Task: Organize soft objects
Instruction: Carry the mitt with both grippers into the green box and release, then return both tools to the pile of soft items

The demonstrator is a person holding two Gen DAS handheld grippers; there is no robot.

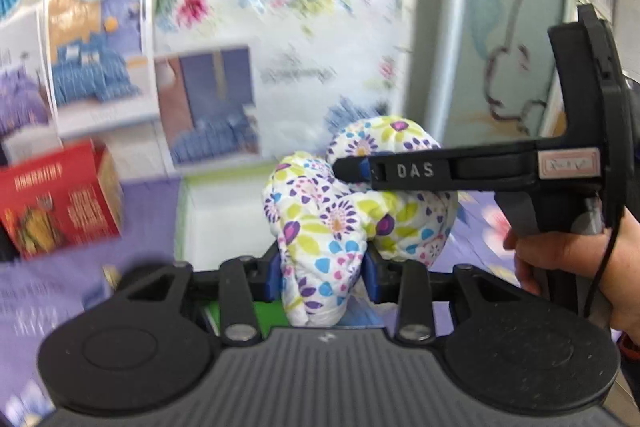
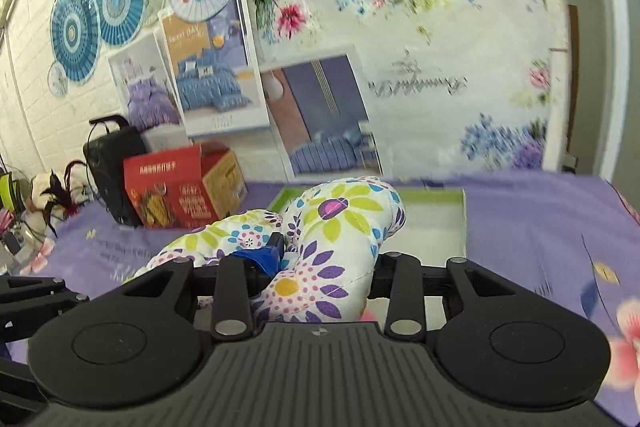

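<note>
Floral neck pillow (image 1: 320,227) sits at frame centre, above the green-rimmed box (image 2: 456,195), where we clamp it with both our left gripper (image 1: 322,273) and right gripper (image 2: 326,259), pads pressing its fabric.

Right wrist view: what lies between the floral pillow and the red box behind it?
Only bare purple bedsheet separates the floral pillow from the red box, seen in the right wrist view.
</note>
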